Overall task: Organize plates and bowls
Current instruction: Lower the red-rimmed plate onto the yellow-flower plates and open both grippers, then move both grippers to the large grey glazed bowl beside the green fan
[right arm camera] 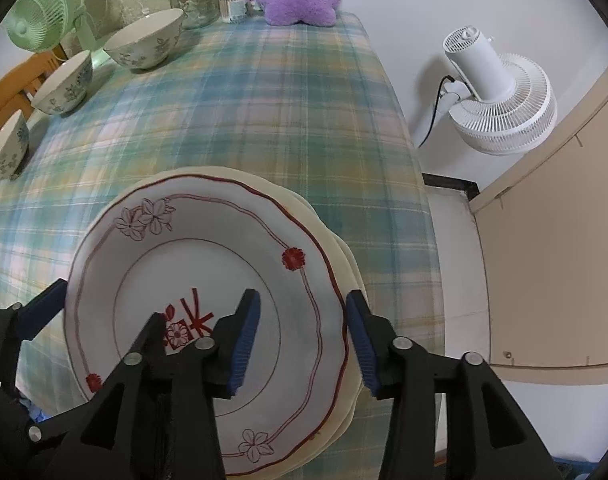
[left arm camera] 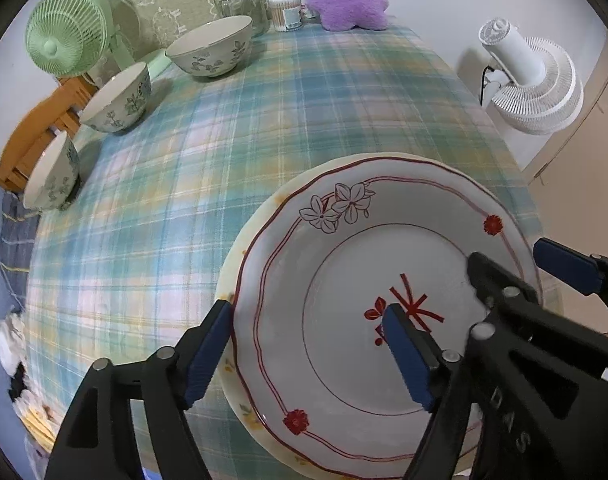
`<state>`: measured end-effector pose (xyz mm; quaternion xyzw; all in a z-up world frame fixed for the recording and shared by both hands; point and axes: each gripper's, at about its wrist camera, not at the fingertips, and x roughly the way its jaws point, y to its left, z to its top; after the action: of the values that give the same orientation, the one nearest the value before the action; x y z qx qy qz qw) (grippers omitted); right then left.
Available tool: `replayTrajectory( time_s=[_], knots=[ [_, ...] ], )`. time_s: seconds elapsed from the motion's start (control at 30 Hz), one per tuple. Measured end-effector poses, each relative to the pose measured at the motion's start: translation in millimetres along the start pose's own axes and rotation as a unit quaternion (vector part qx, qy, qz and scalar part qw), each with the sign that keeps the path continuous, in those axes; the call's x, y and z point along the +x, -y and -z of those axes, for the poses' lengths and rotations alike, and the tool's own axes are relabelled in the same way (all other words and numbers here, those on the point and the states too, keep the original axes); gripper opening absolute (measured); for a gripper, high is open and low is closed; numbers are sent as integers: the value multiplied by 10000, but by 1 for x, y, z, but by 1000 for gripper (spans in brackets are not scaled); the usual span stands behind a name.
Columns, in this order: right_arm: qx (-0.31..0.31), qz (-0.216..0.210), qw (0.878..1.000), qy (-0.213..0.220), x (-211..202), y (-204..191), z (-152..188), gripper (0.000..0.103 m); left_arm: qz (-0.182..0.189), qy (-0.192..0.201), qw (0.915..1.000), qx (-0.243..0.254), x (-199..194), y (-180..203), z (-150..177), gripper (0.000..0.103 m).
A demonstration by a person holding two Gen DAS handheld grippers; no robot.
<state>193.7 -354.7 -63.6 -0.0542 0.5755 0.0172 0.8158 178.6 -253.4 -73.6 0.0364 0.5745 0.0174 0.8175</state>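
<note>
White plate w/ red flowers; plaid cloth; blue-floral bowls.

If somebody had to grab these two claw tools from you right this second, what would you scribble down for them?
Left gripper: open, straddling the left rim of the top plate, one finger outside, one over the plate.
Right gripper: open, straddling the right rim of the same plate, gripping nothing.
Plates: the red-patterned plate sits on a cream plate stack at the table's near edge.
Bowls: three floral bowls, large, middle, small, stand apart along the table's left side.
Done: plates appear stacked.
Left: bowls not yet nested; probably tidy the stack, then gather the bowls.
</note>
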Motion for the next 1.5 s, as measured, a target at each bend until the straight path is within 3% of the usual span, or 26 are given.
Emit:
replayTrajectory(
  time_s=[0.03,0.13,0.27,0.47,0.87,1.0,1.3,1.5],
  knots=[
    [-9,-43,10000,39,-2,0,0,63,60,-2,10000,-36,-1,-1,0,83],
    [-86,-160,9997,191,-11,-4,-1,71,184,86,9998,-76,-10,-7,-1,90],
    [-29,-305,9991,295,-24,-10,-6,72,401,285,9985,-232,-22,-23,-5,97],
    [67,-348,9978,568,-42,-34,-15,76,525,551,9968,-258,-32,-53,-11,97],
    [758,-312,9933,818,-64,-120,-29,76,861,863,9922,254,-49,-152,-22,97],
    [1027,-235,9901,931,-72,-155,-35,76,859,918,9912,420,-53,-190,-27,97],
    [1112,164,9893,931,-83,-227,-60,76,892,1014,9907,190,-51,-271,-41,95],
    [950,-36,9919,841,-81,-257,-84,76,456,1069,9931,-142,-48,-317,-52,94]
  ],
)
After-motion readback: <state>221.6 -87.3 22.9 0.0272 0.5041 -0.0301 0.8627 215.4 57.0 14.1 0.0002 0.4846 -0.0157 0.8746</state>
